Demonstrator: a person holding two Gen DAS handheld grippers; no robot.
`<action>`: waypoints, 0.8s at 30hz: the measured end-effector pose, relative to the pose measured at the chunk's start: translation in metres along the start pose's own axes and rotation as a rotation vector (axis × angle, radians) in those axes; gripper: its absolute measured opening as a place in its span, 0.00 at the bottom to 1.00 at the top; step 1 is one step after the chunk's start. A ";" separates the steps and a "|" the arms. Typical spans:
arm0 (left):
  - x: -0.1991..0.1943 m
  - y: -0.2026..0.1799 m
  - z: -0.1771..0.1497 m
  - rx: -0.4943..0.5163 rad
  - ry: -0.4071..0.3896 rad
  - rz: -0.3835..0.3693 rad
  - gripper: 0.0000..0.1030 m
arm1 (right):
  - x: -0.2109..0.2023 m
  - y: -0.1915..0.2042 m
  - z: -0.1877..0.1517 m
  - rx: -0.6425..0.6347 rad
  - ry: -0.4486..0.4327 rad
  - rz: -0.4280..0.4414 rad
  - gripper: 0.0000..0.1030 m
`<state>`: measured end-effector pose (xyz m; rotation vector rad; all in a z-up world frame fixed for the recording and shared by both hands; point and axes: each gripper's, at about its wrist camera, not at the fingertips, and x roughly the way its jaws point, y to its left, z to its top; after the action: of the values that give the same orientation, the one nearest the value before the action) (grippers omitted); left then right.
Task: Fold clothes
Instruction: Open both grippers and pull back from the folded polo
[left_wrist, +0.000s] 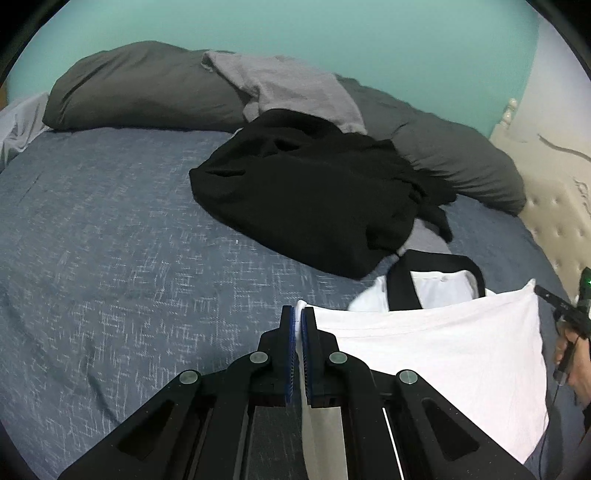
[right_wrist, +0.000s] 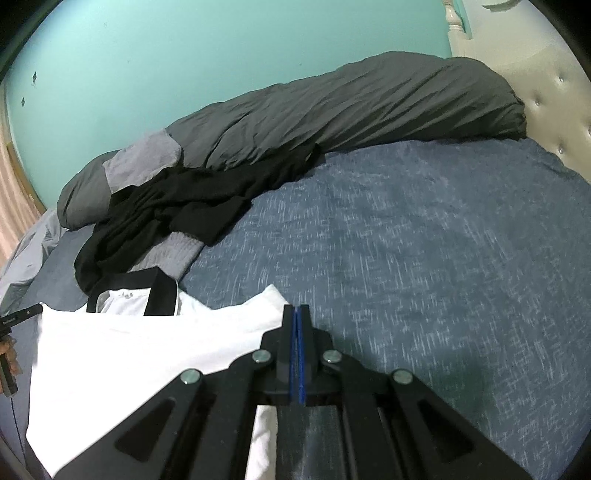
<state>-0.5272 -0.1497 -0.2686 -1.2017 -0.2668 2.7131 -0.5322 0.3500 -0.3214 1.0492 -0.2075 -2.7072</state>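
Your blue bedspread (left_wrist: 110, 240) lies bare to the left and right of the white shirt (left_wrist: 443, 350), with black clothes (left_wrist: 314, 195) heaped just beyond its collar. Your left tool (left_wrist: 298, 321) pinches the shirt's left corner, and your right tool (right_wrist: 295, 321) is clamped tight on its right edge, the cloth stretched between them.

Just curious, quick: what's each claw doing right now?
Left claw: closed, pinching a corner of the white T-shirt.
Right claw: closed on its other corner.
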 end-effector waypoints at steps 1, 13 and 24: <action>0.003 0.001 0.003 0.000 0.003 0.007 0.04 | 0.002 0.002 0.003 -0.003 -0.001 -0.008 0.01; 0.061 0.012 0.000 -0.041 0.127 0.039 0.05 | 0.055 0.001 0.006 0.021 0.096 -0.132 0.01; 0.002 0.039 -0.022 -0.154 0.128 -0.022 0.08 | 0.023 -0.025 -0.013 0.150 0.130 -0.080 0.21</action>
<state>-0.5151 -0.1846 -0.2935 -1.3980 -0.4753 2.6239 -0.5441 0.3674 -0.3515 1.2973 -0.3577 -2.7159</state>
